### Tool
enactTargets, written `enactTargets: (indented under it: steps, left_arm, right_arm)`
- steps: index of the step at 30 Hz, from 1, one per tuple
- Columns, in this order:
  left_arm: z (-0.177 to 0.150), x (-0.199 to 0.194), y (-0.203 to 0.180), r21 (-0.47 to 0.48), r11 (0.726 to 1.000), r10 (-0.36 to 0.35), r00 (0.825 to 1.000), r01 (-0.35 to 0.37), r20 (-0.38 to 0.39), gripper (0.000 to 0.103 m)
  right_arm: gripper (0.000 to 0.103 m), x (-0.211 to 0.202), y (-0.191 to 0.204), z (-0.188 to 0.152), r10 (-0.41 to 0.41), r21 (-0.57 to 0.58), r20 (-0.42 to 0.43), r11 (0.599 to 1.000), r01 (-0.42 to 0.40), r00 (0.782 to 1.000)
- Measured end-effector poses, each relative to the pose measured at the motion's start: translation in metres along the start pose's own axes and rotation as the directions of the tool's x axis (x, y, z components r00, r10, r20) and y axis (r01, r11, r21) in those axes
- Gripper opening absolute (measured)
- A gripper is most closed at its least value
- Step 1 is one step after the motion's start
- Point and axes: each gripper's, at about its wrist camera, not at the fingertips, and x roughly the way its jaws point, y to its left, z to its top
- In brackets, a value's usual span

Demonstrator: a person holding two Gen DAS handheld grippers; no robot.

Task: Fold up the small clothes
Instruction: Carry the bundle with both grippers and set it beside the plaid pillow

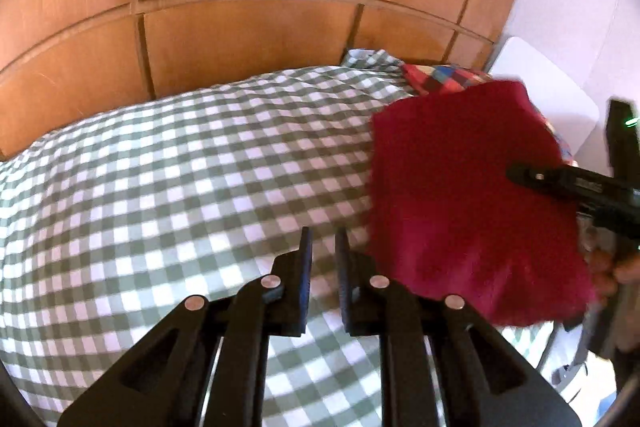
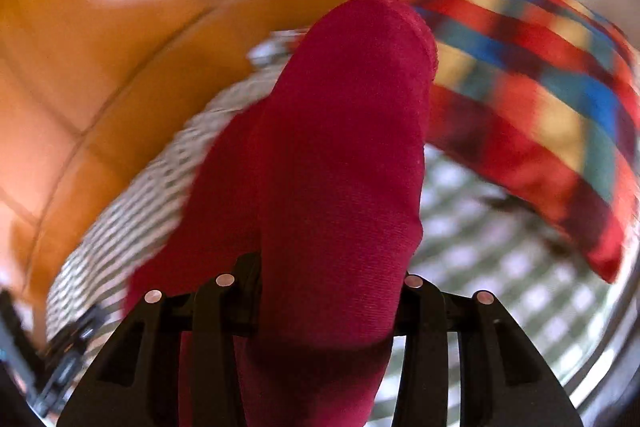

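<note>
A dark red folded garment [image 1: 460, 195] hangs above the checked bedcover at the right of the left wrist view. My right gripper [image 1: 520, 179] comes in from the right edge and is shut on it, one black finger lying over the cloth and a hand behind it. In the right wrist view the red garment [image 2: 332, 155] fills the middle, pinched between the fingers of the right gripper [image 2: 328, 267], whose tips it hides. My left gripper [image 1: 322, 251] is over the bed, left of the garment, almost shut with a narrow gap and nothing in it.
The bed has a green-and-white checked cover [image 1: 180, 167]. Orange-brown wooden panels [image 1: 240, 27] rise behind it. A multicoloured plaid cushion [image 2: 540, 99] lies at the bed's far right end, close behind the garment. A white surface [image 1: 552, 87] stands beyond the bed on the right.
</note>
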Motion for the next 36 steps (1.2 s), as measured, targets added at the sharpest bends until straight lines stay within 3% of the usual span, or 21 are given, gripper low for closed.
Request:
enactTargets:
  steps: [4,9,14,20,25,31,34,36]
  left_arm:
    - [-0.026,-0.005,0.002,-0.008,1.0,0.026,0.999,-0.026,-0.025,0.012]
    - [-0.055,-0.009,0.009,-0.047,0.998,0.043,0.998,-0.045,-0.053,0.012]
    - [-0.062,-0.013,0.01,-0.052,0.997,0.048,0.997,-0.051,-0.061,0.012]
    - [-0.049,-0.022,-0.006,-0.047,0.998,0.033,0.999,-0.034,-0.011,0.012]
    - [-0.032,-0.025,-0.022,-0.033,0.999,-0.018,0.999,0.019,0.029,0.014]
    - [-0.008,0.001,-0.055,0.002,0.995,-0.095,0.995,0.095,-0.006,0.017]
    - [-0.002,0.011,-0.071,-0.001,0.987,-0.159,0.987,0.159,-0.016,0.027]
    - [0.001,0.02,-0.088,0.039,0.987,-0.155,0.988,0.156,-0.029,0.029]
  right_arm:
    - [0.04,0.007,-0.031,-0.015,0.009,0.087,0.008,0.996,-0.01,1.0]
    - [0.04,0.009,-0.027,-0.021,0.014,0.09,0.029,0.996,-0.016,0.999]
    - [0.04,0.01,-0.032,-0.022,0.052,0.107,0.032,0.993,-0.055,0.998]
    - [0.04,0.008,-0.038,-0.024,0.08,0.123,0.031,0.989,-0.083,0.996]
    - [0.04,0.006,-0.044,-0.029,0.107,0.133,0.033,0.985,-0.11,0.994]
    - [0.041,0.009,-0.048,-0.026,0.137,0.118,0.012,0.983,-0.138,0.99]
    - [0.041,0.011,-0.051,-0.024,0.16,0.116,-0.003,0.98,-0.159,0.987]
    - [0.041,0.011,-0.05,-0.023,0.164,0.1,-0.005,0.982,-0.163,0.986]
